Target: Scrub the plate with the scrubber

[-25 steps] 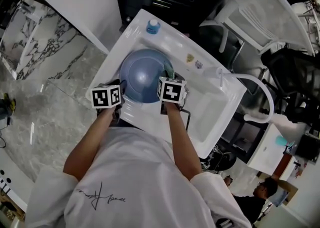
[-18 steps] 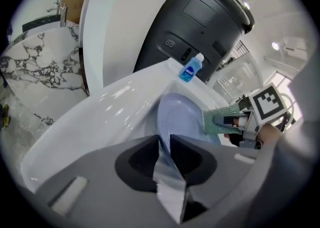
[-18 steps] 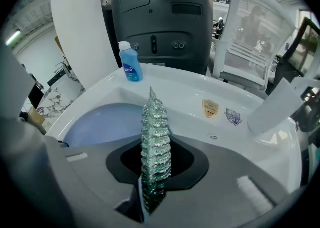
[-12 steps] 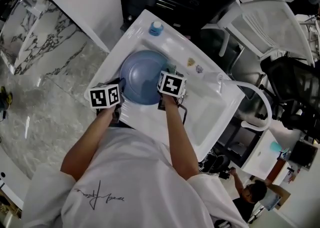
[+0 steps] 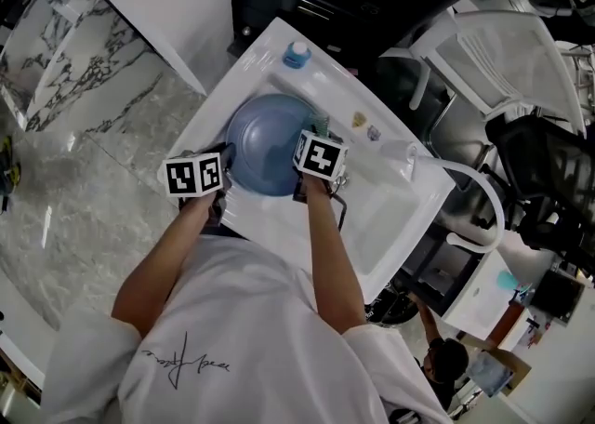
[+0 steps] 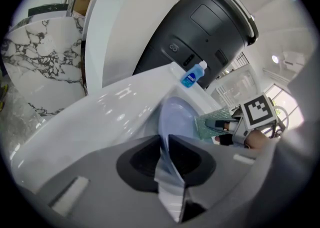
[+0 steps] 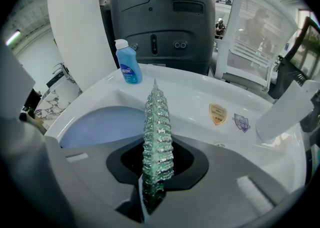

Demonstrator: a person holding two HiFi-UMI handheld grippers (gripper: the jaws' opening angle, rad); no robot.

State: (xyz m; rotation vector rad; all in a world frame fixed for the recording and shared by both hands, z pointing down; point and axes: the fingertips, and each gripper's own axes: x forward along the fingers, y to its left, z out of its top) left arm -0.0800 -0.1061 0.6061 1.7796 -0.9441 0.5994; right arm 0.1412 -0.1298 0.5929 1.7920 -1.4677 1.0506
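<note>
Down at the white sink [image 5: 395, 213] now, leaning in over its near edge with both forearms stretched forward from the torso. Left forearm angled in from the near-left corner, right forearm running almost straight ahead, both wrists tipped steeply downward behind the marker cubes.

On the left gripper [image 6: 167, 159]: just been closing, and now pinching the near-left rim of the blue plate [image 5: 270, 143], pads pressed on either side of that thin edge. Holding it there in the basin at the sink's left end, round face up toward the head camera.

On the right gripper [image 7: 152, 187]: clamped tight on the green scrubber [image 7: 157, 137], gripped by its lower end and poking up edge-on from between the pads. Poised at the plate's right rim, well across the disc from the left grip. Seen from the left gripper view, right up against the plate's edge; touching or just off it, hard to say.

Beyond the plate, on the sink's far rim near the far-left corner: a small blue bottle [image 7: 128, 68], upright. Further right along the sink's back wall, two small stickers [image 7: 217, 114] side by side.
</note>
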